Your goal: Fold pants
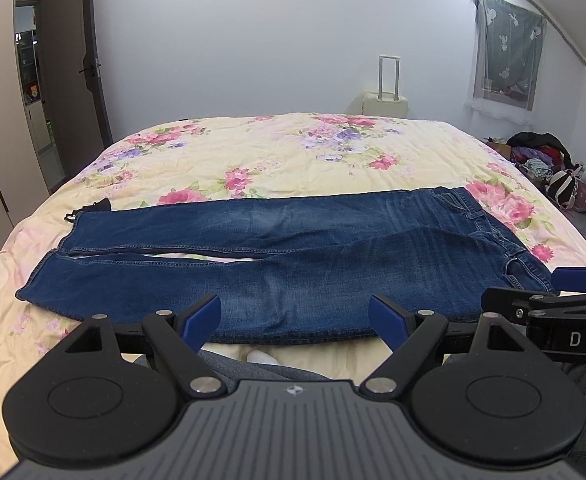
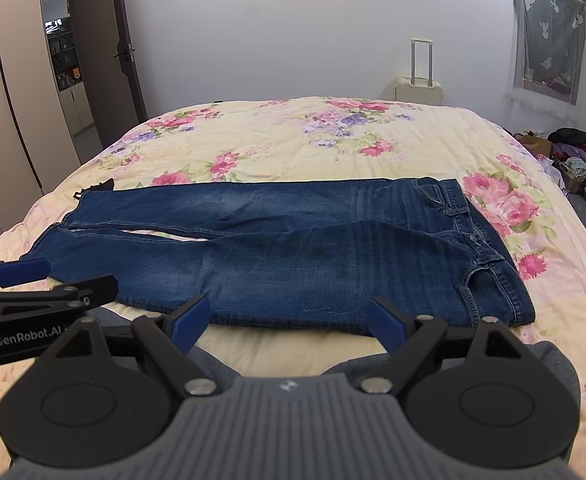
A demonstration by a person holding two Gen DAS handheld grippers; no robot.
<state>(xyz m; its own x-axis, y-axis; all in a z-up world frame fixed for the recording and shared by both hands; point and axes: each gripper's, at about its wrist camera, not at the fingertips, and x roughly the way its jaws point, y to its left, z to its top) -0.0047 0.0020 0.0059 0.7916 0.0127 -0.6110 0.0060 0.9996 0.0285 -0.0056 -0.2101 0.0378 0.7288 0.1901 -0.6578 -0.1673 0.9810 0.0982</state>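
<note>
Blue jeans (image 1: 285,256) lie flat across the near part of the bed, waistband to the right, leg hems to the left, the two legs side by side with a narrow gap. They also show in the right wrist view (image 2: 293,252). My left gripper (image 1: 295,316) is open and empty, held just short of the near edge of the jeans at mid-leg. My right gripper (image 2: 289,316) is open and empty, just short of the near edge toward the hip. Each gripper shows at the edge of the other's view.
The bed has a cream floral quilt (image 1: 277,152). A cream suitcase (image 1: 385,100) stands against the far wall. A pile of clothes and bags (image 1: 553,168) lies on the floor at right. An open door (image 1: 69,80) is at left. My legs are below the grippers.
</note>
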